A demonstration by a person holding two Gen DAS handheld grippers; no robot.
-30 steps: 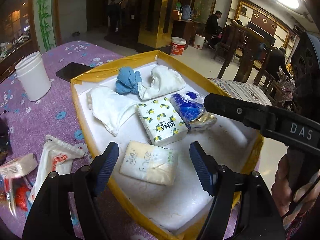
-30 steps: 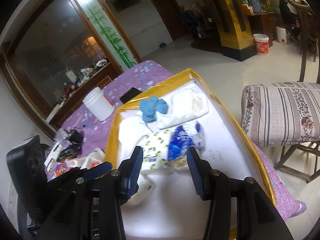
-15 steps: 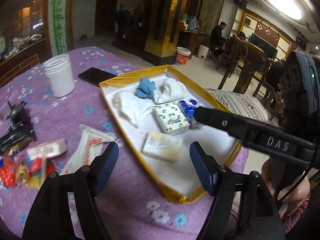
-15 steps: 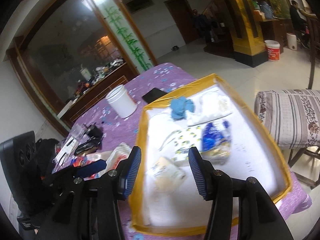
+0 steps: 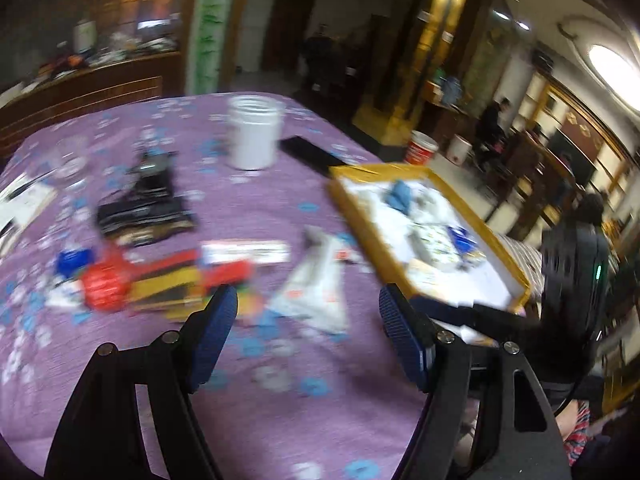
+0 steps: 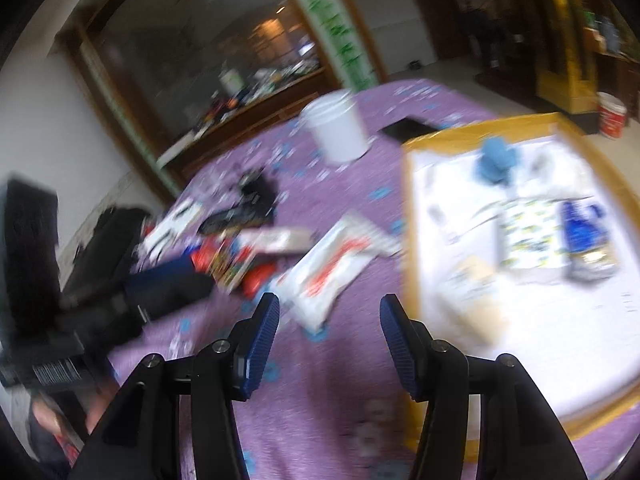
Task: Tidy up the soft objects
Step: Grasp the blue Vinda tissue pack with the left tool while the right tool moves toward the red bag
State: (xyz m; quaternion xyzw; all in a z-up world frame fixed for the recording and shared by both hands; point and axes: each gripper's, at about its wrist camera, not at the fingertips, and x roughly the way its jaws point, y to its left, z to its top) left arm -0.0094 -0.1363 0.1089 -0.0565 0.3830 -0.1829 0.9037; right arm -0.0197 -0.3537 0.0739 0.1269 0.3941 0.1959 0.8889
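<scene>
Partway through a sort of soft goods on a round counter (image 5: 280, 380) draped in purple floral cloth. Already gathered in the yellow-rimmed tray (image 6: 410, 216) at the counter's right edge: a blue cloth (image 6: 496, 160) toward the far end, white cloths beside it, a tissue pack with a yellow-and-green print (image 6: 534, 236) at the middle, a blue-and-white packet (image 6: 582, 228) touching its right side, and a pale tissue pack (image 6: 476, 284) nearer the tray's near rim. Much of this blurred, so labels unreadable.

Still outside the tray: a white soft pack with red print (image 6: 336, 268), lying on the cloth just beside the tray's left rim, and farther toward the counter's left edge a jumble of red, yellow and blue packets (image 5: 132, 280), too smeared to sort into soft and hard. Beyond them a dark bundle (image 5: 144, 208), a white plastic jar (image 5: 254, 138) and a black phone (image 5: 310, 154) near the far edge, none looking like part of the job.

Left claw (image 5: 308, 336) spread wide and empty, poised above bare cloth with the white pack just ahead of its tips. Right claw (image 6: 330, 340) also empty, jaws opening, nothing between them, aimed at the same pack from the tray side.

By the look of things, roughly half or more done: five or six items housed, at least the white pack and probably some of the left-hand pile remaining.
</scene>
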